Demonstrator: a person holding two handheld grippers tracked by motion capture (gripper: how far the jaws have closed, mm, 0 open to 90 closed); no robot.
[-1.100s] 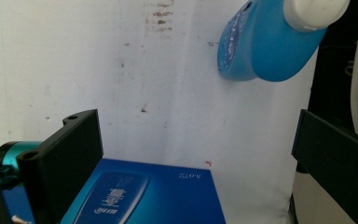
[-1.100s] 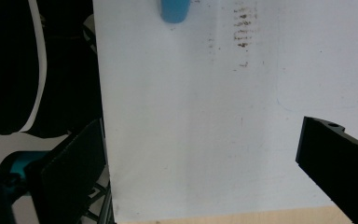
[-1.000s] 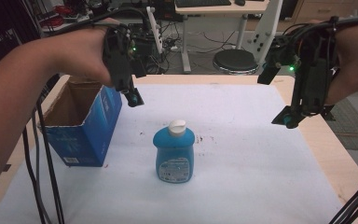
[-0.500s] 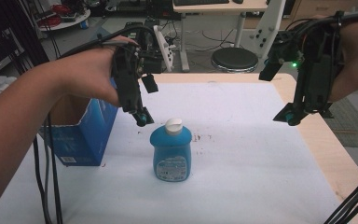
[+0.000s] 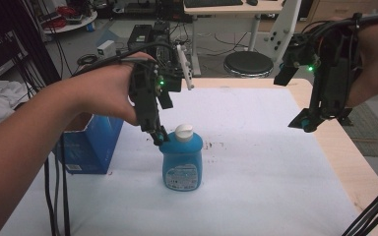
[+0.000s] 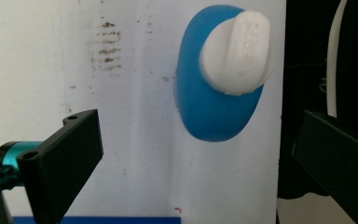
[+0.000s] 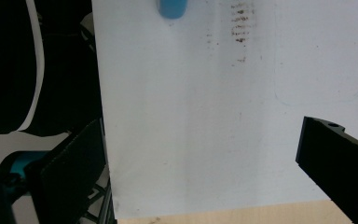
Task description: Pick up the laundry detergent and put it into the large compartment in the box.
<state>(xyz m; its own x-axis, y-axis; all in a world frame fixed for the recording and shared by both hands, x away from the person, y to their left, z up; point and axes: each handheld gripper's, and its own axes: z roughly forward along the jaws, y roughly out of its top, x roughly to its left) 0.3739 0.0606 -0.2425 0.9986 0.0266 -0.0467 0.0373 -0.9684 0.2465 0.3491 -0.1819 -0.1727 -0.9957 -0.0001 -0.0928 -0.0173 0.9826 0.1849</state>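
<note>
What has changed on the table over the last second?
The left tool has swung right and down from above the blue box to just beside the white cap of the blue bottle, jaws open, gripping nothing yet. The bottle, the box and the right tool near the table's right edge have barely moved.

Each hand-held gripper, the left hand-held gripper (image 5: 158,136) and the right hand-held gripper (image 5: 305,123), is a black frame with a small green light glowing on its body and teal fittings by its flat black jaws. Black cables (image 5: 54,191) trail from them. Both forearms are bare, without sleeves.
</note>
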